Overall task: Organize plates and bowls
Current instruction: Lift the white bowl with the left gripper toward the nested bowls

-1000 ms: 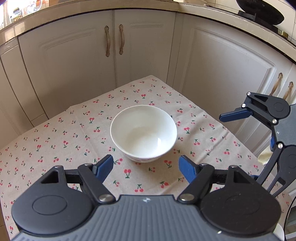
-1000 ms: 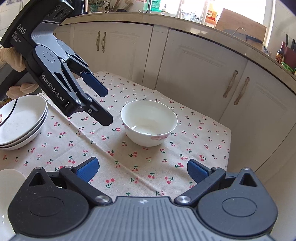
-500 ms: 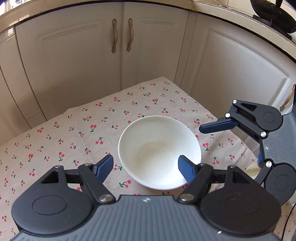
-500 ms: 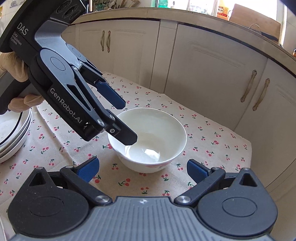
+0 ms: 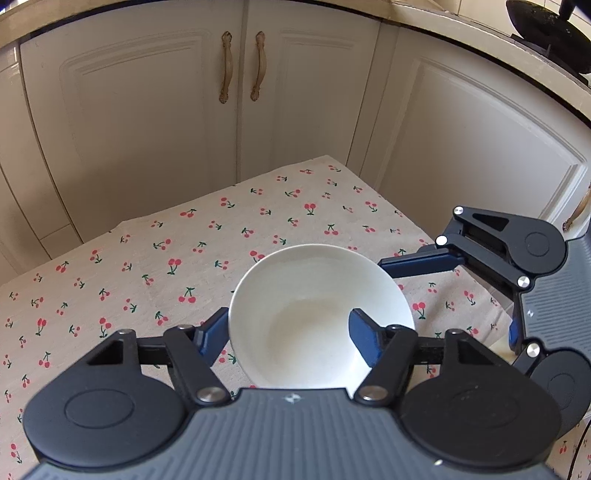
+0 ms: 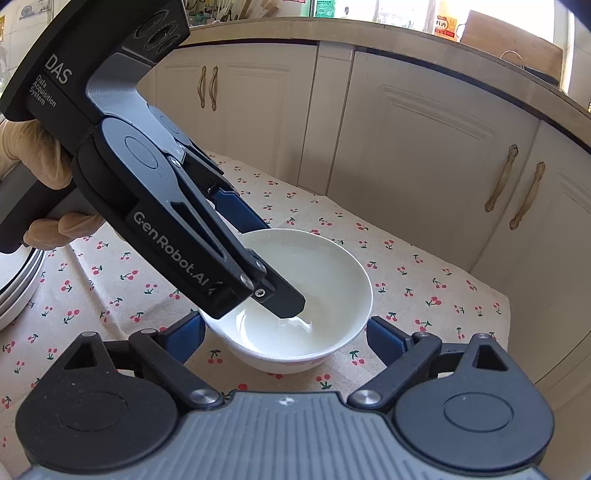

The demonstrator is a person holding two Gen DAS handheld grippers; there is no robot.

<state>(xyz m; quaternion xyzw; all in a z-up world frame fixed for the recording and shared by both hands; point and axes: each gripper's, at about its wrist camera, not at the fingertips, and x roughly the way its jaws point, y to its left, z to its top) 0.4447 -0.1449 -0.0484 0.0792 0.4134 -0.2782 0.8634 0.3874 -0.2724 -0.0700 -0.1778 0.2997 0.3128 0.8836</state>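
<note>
A white bowl (image 5: 314, 306) (image 6: 325, 280) stands upright on the cherry-print tablecloth (image 5: 155, 266). My left gripper (image 5: 288, 338) straddles the bowl's left wall: one blue pad sits outside the rim, the other inside the bowl. Its jaws are closing, and a wide gap remains between the pads. In the right wrist view the left gripper (image 6: 280, 266) reaches down into the bowl from the left. My right gripper (image 6: 286, 339) has the bowl between its fingers; its jaws are closing and the right pad stands clear of the wall. One of its fingers (image 5: 417, 263) lies by the bowl's far rim.
A stack of white plates (image 6: 16, 284) lies at the table's left edge. A gloved hand (image 6: 33, 158) holds the left gripper. Cream cabinet doors (image 5: 147, 122) stand close behind the table's far edges. A black pan (image 5: 543, 33) sits on the counter.
Both grippers came forward and down onto the bowl. The left gripper's right finger dipped inside the bowl, and both pairs of jaws narrowed.
</note>
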